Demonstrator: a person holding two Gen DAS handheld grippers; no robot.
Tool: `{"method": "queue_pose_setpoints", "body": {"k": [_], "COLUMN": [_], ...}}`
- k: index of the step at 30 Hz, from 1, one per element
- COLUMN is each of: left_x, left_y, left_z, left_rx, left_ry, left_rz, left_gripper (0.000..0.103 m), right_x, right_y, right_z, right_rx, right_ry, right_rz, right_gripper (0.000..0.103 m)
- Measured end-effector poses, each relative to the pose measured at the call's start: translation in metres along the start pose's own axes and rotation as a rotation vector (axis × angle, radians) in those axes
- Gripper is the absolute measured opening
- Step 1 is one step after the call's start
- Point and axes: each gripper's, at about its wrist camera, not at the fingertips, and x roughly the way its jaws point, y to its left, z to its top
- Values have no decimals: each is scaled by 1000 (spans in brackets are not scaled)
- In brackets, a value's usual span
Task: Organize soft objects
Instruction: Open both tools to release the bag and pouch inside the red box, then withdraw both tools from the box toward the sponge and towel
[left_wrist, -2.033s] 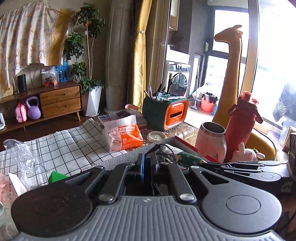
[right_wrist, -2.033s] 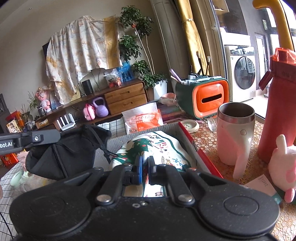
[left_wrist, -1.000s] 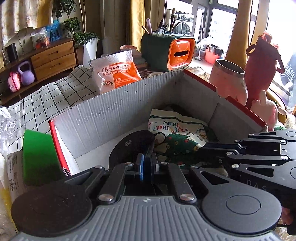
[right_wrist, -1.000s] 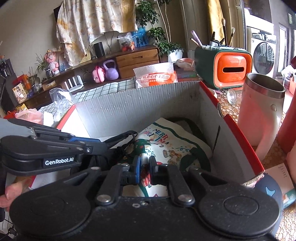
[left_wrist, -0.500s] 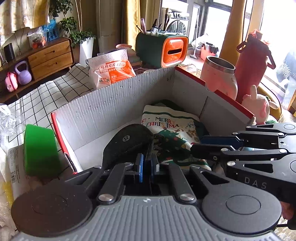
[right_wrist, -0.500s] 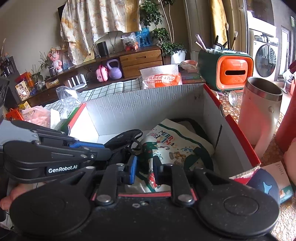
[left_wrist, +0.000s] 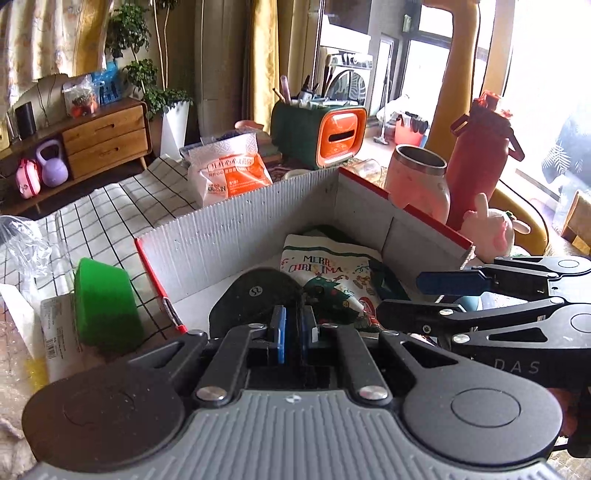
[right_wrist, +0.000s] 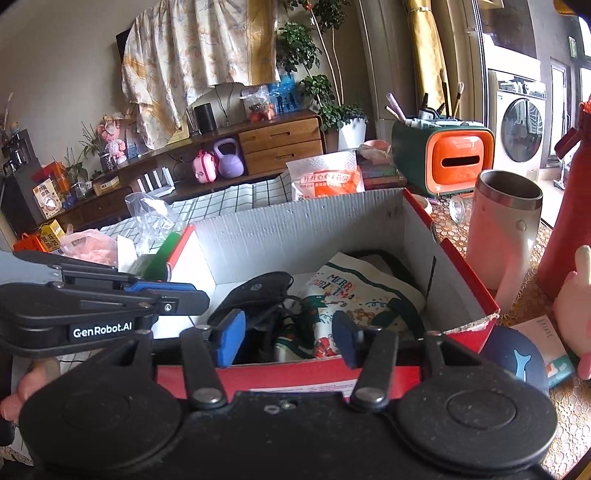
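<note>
Box (right_wrist: 310, 236), grey corrugated walls, red rim, open top, on table. Inside: Christmas bag (right_wrist: 354, 295) flat against right wall, print up; black pouch (right_wrist: 258, 291) just left of it, touching, cords tangled between.

Left gripper (left_wrist: 291, 332) over box's near-left corner, angled down. Jaws shut to a thin slit; cannot tell whether anything is pinched there. Pouch (left_wrist: 258, 295) directly beyond the tips.

Right gripper (right_wrist: 288, 339) over box's near edge, jaws opening, blue pads (right_wrist: 231, 341) apart. Nothing pressed between them; bag and cords seen through the gap, lower down inside box.

Outside, right edge of box: pink cup (right_wrist: 502, 229), red bottle (right_wrist: 569, 206), pink plush (left_wrist: 491, 229). Behind far wall: orange-white packet (right_wrist: 325, 181), green-orange holder (right_wrist: 443, 162) with brushes. Left of box: green block (left_wrist: 103, 299) on checked cloth (left_wrist: 96, 225), clear plastic (right_wrist: 151, 218).
</note>
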Motion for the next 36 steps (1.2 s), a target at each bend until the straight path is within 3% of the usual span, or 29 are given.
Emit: {"method": "queue_pose_setpoints", "body": {"k": [6, 16, 25, 32, 36], "left_x": [-27, -78, -127, -156, -170], "left_y": [0, 10, 27, 49, 63], "left_z": [-6, -24, -52, -76, -91], "left_rx": [-2, -33, -58, -112, -155], "left_ry": [-47, -121, -176, -193, -204], "left_rz": [-3, 12, 78, 126, 150], "left_gripper": [10, 58, 73, 76, 84], "right_x": [-19, -54, -64, -65, -63], "right_y": [18, 54, 85, 114, 128], "right_z": [-2, -7, -15, -20, -22], "right_rx": [-17, -44, -46, -70, -79], "right_ry": [-33, -111, -129, -129, -117], "right_rz": [12, 42, 99, 142, 168], "right_gripper": [66, 82, 92, 101, 102]}}
